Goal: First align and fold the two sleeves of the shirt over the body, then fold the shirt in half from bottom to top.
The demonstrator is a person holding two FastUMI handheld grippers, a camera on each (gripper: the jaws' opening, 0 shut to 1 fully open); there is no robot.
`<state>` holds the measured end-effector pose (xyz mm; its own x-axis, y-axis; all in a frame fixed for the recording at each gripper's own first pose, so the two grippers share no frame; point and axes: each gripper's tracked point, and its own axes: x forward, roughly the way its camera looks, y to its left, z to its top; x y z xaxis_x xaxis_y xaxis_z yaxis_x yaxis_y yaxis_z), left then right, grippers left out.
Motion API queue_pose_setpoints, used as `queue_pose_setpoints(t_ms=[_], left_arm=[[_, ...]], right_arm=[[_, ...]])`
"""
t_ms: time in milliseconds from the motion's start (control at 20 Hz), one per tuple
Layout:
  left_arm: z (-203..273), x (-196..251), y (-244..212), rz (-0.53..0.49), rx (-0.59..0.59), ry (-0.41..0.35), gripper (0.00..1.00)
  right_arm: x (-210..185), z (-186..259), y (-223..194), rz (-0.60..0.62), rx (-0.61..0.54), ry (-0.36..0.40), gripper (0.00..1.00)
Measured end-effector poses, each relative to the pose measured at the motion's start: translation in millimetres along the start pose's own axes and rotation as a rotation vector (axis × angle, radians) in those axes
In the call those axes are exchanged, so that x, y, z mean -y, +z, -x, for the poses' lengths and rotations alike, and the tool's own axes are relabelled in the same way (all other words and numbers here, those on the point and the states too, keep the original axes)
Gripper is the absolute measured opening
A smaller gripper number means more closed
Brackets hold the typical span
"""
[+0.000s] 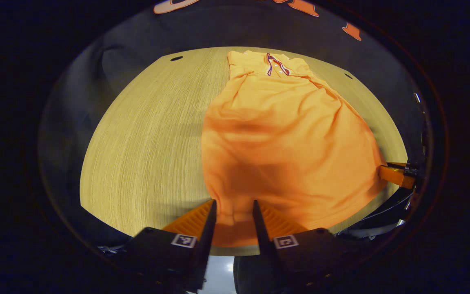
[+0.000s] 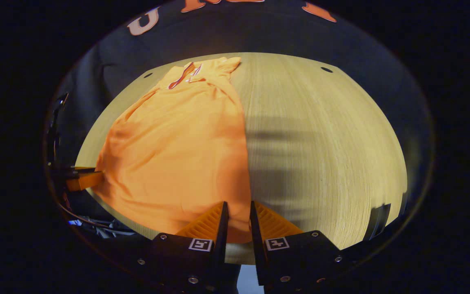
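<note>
An orange shirt [image 1: 284, 134] lies lengthwise on the wooden table [image 1: 145, 134], collar [image 1: 273, 65] at the far end and sleeves folded in over the body. In the left gripper view my left gripper [image 1: 234, 206] is shut on the near hem at the shirt's left corner, with cloth between its fingers. My right gripper [image 1: 396, 174] shows at the far right on the other hem corner. In the right gripper view the shirt [image 2: 178, 143] fills the left half. My right gripper [image 2: 239, 206] is shut on the hem's right corner there. The left gripper [image 2: 84, 179] shows at the left edge.
Bare wood [image 2: 320, 143] stretches to the right of the shirt, and more lies on its left. Small dark holes [image 1: 176, 58] [image 2: 326, 69] sit near the table's far corners. The black cloth wall stands behind the far edge. The table's near edge runs just under both grippers.
</note>
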<state>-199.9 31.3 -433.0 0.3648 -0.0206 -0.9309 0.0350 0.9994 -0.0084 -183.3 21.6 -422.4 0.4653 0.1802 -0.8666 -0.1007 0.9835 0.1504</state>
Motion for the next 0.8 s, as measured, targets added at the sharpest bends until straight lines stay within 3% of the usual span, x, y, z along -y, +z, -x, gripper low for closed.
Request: queue_pose_setpoints(t_ms=[50, 100, 200, 300, 400, 450, 800], left_arm=[[-4.6, 2.6, -2.2, -0.008, -0.008, 0.008, 0.27], [-7.9, 3.7, 0.1, -0.028, 0.004, 0.000, 0.07], [-6.7, 6.4, 1.4, -0.006, -0.008, -0.029, 0.01], [-3.6, 2.1, 4.8, 0.043, -0.002, -0.040, 0.01], [1.3, -5.4, 1.6, 0.033, -0.002, -0.019, 0.01], [4.5, -6.8, 1.4, 0.028, 0.003, -0.015, 0.00], [23.3, -8.4, 34.6, 0.028, 0.082, -0.029, 0.01]], right_arm=[[-9.8, 9.8, 1.9, -0.025, -0.005, 0.048, 0.26], [-24.0, 2.6, -1.6, -0.060, -0.030, 0.113, 0.12], [-43.4, 8.8, -4.4, -0.139, -0.063, 0.223, 0.08], [-63.8, 10.5, 5.2, -0.198, -0.054, 0.330, 0.04], [-71.5, 12.5, 11.6, -0.215, -0.045, 0.376, 0.04], [-70.1, 11.8, 15.8, -0.217, -0.027, 0.362, 0.04], [-80.1, 36.9, 46.6, -0.300, 0.068, 0.486, 0.04]])
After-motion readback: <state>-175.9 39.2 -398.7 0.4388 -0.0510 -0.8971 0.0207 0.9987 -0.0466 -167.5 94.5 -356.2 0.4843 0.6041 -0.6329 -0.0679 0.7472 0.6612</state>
